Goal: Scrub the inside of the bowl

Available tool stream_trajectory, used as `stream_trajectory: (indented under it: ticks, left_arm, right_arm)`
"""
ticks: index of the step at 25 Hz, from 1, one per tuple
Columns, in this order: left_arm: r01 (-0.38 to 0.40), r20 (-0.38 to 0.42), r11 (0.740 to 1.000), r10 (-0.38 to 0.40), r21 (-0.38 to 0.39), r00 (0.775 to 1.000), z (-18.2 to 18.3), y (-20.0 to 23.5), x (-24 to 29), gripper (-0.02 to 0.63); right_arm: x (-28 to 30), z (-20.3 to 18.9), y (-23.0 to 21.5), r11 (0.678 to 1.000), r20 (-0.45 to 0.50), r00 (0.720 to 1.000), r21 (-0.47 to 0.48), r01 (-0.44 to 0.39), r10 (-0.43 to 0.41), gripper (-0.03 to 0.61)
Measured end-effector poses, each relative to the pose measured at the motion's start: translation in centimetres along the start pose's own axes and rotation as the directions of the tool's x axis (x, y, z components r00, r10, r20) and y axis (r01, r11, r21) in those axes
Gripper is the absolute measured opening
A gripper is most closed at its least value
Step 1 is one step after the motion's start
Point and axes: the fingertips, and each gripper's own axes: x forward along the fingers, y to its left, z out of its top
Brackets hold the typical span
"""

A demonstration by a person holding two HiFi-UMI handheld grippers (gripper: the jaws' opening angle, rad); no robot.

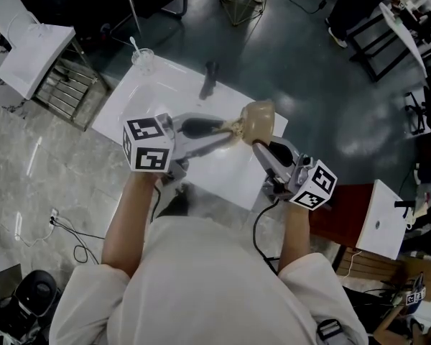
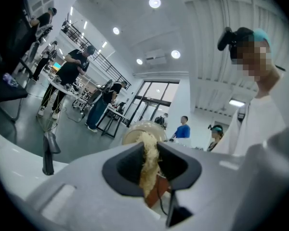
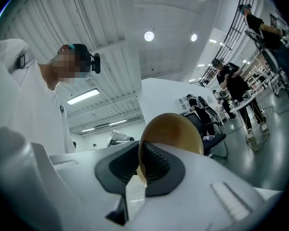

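Bowl [image 1: 260, 118], rim clamped in right tool [image 1: 260, 148], held on edge above table [image 1: 151, 95] so the fibrous scrubber [image 1: 234, 128], pinched in left tool [image 1: 223, 134], reaches it

The bowl [image 1: 258, 119] hangs over the table's [image 1: 129, 110] right end, with the right gripper [image 1: 263, 149] on its near rim. A scrubber [image 1: 233, 128] in the left gripper [image 1: 217, 129] meets it from the left; a glass [image 1: 144, 60] stands at the far left corner.

**No readable text**

You'll find no legible word, brand or number in any view. The left cube [image 1: 149, 144] and right cube [image 1: 314, 185] carry only black-and-white square patterns. The small tag [image 1: 415, 297] is too tiny to read.
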Motion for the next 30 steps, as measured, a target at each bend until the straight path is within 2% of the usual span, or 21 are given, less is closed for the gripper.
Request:
stream_trajectory:
  ticks: [3,8,10,12,14,18,22,24,27,30]
  left_arm:
    - [-0.016,0.031,1.000,0.016,0.004,0.999,0.5,0.2,0.1,0.083]
    - [-0.116,0.071,0.993,0.116,-0.005,0.991,1.2,1.8,0.0,0.083]
    - [-0.151,0.053,0.988,0.151,-0.011,0.987,0.8,2.5,-0.1,0.083]
    - [-0.184,-0.005,0.983,0.184,0.004,0.983,-0.1,2.9,0.0,0.083]
    - [-0.183,-0.054,0.983,0.183,0.016,0.982,-1.1,2.7,0.1,0.083]
    - [-0.132,-0.091,0.991,0.133,0.018,0.987,-2.0,1.7,0.2,0.083]
    - [-0.096,-0.038,0.995,0.097,0.023,0.995,-1.1,0.8,0.1,0.083]
    - [-0.120,-0.004,0.992,0.120,0.034,0.993,-0.7,0.6,-0.1,0.083]
    - [-0.235,-0.002,0.967,0.237,0.099,0.972,-1.1,1.3,-0.5,0.083]
    - [-0.348,-0.015,0.917,0.358,0.195,0.934,-1.8,2.0,-1.2,0.083]
  right_arm:
    - [-0.2,-0.5,0.1,1.000,-0.014,1.000,0.008,-0.008,0.008,0.015]
    - [-0.1,-0.7,0.9,0.999,-0.024,0.999,0.019,-0.038,0.038,0.015]
    - [0.1,-0.4,1.1,0.999,-0.015,0.999,0.018,-0.046,0.047,0.017]
    - [0.2,-0.1,1.2,0.999,-0.007,0.999,0.013,-0.047,0.047,0.017]
    - [0.1,0.1,1.2,0.999,-0.006,0.999,0.006,-0.041,0.041,0.015]
    - [0.0,0.2,0.6,1.000,0.009,1.000,0.006,-0.009,0.009,0.015]
    - [0.3,-0.1,0.1,0.998,-0.015,0.999,-0.037,0.051,-0.051,0.015]
    - [0.4,-0.4,0.1,0.993,-0.050,0.995,-0.077,0.086,-0.090,0.015]
    - [0.6,-1.0,0.0,0.977,-0.111,0.979,-0.150,0.154,-0.171,0.015]
    - [0.8,-1.6,-0.2,0.953,-0.168,0.956,-0.228,0.201,-0.242,0.015]
